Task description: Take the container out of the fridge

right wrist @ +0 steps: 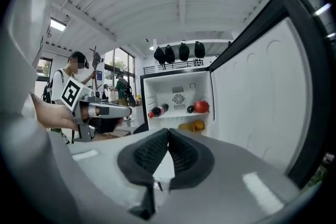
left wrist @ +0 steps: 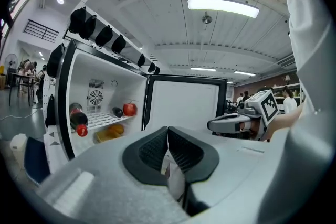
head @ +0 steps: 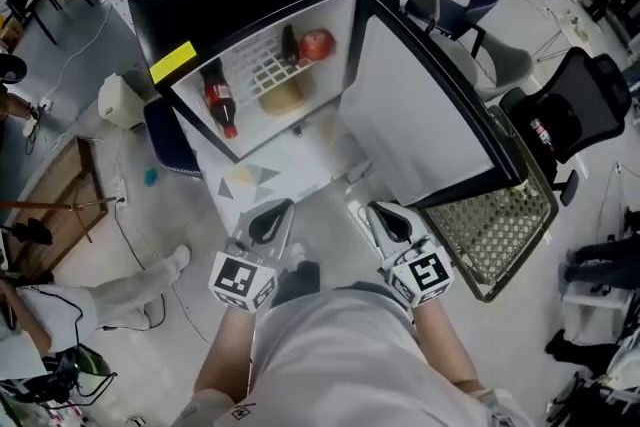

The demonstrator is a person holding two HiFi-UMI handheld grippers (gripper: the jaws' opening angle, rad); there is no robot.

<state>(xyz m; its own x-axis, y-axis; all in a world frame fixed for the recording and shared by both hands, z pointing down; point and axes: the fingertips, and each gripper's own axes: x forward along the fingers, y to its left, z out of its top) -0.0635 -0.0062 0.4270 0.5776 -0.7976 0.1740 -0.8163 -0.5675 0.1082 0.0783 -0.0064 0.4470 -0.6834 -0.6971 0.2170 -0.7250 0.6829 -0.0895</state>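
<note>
A small black fridge (head: 240,5) stands with its door (head: 420,105) swung wide to the right. On its wire shelf lie a red apple (head: 318,43) and a dark item, and a cola bottle (head: 220,100) leans at the left. The yellowish container (head: 283,97) sits under the shelf, also seen as the container (left wrist: 109,132) and the container (right wrist: 191,126). My left gripper (head: 272,220) and right gripper (head: 393,220) hang side by side in front of the fridge, well short of it. On the left gripper (left wrist: 168,139) and on the right gripper (right wrist: 168,143) the pads meet, with nothing held.
A wire mesh basket (head: 495,225) lies on the floor below the door's edge. A black office chair (head: 575,105) stands at the right. At the left are a white appliance (head: 120,100), a wooden pallet (head: 60,195) and a person's legs (head: 140,290).
</note>
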